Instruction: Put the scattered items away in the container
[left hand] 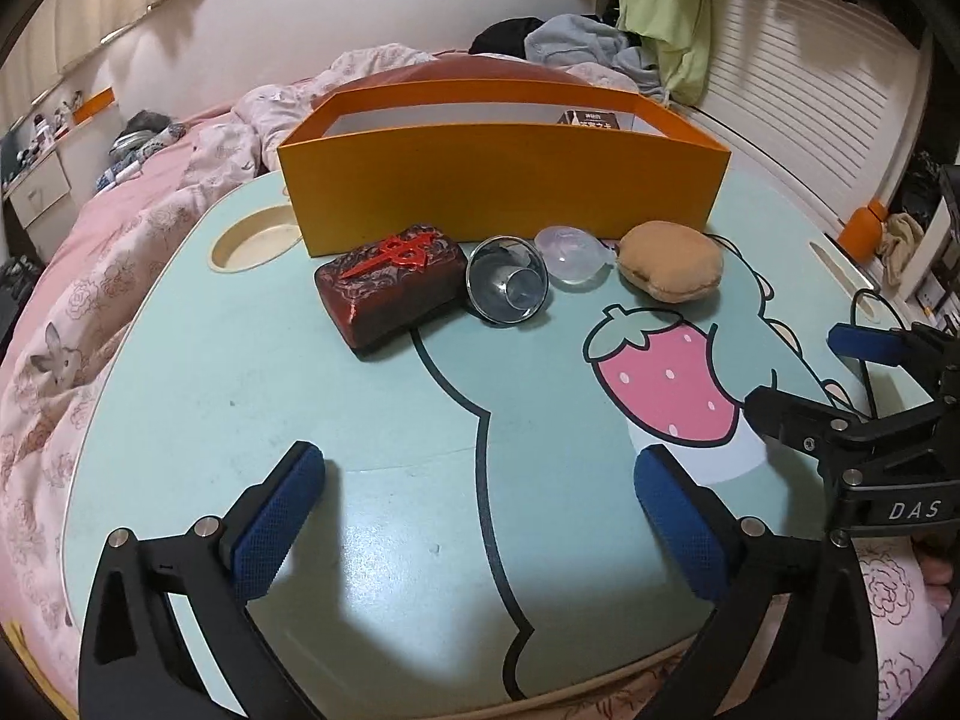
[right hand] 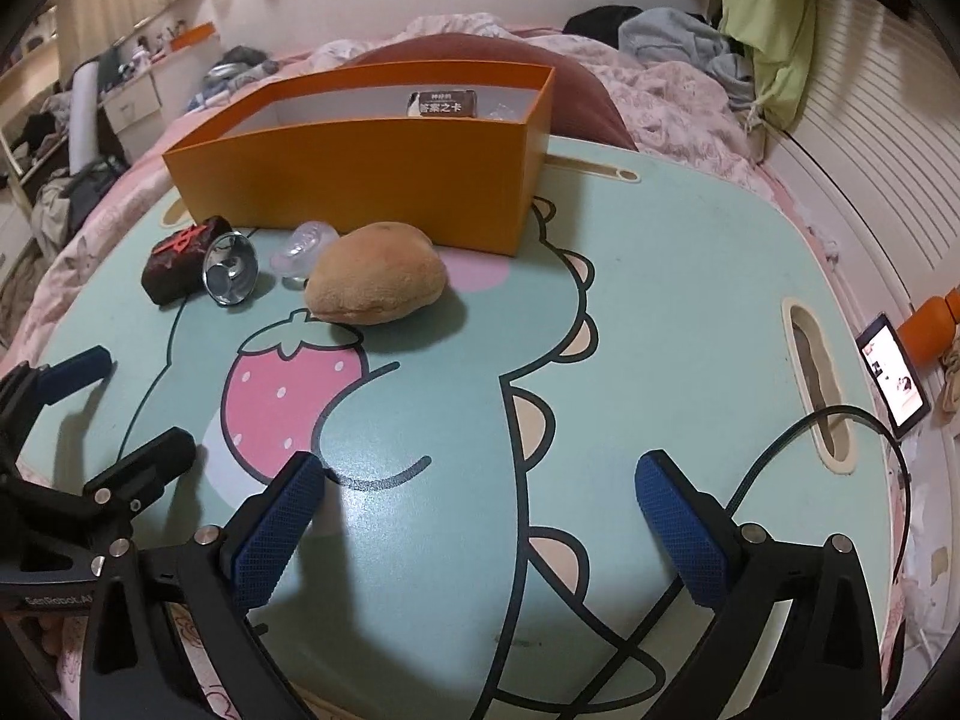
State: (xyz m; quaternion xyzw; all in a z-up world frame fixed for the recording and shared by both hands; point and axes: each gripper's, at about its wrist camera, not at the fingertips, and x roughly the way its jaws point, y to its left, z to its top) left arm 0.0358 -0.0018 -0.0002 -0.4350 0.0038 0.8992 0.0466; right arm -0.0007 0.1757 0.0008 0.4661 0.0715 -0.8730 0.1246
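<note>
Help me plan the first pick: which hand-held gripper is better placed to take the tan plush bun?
Right, probably. The tan plush bun lies nearest the right hand-held gripper, while the left hand-held gripper faces the dark red carved block. Both are open and empty.

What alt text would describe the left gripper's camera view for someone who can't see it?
Open blue-padded left gripper hovers over a green cartoon lap table; four items, a dark red block, glass cup, clear capsule and tan plush, line up before an orange box.

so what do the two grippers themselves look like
Both match: the left gripper and right gripper have black angular frames with silver pivot bolts, and jaws faced with blue textured pads. White lettering reading DAS marks the right one's body. A black cable trails beside it.
</note>
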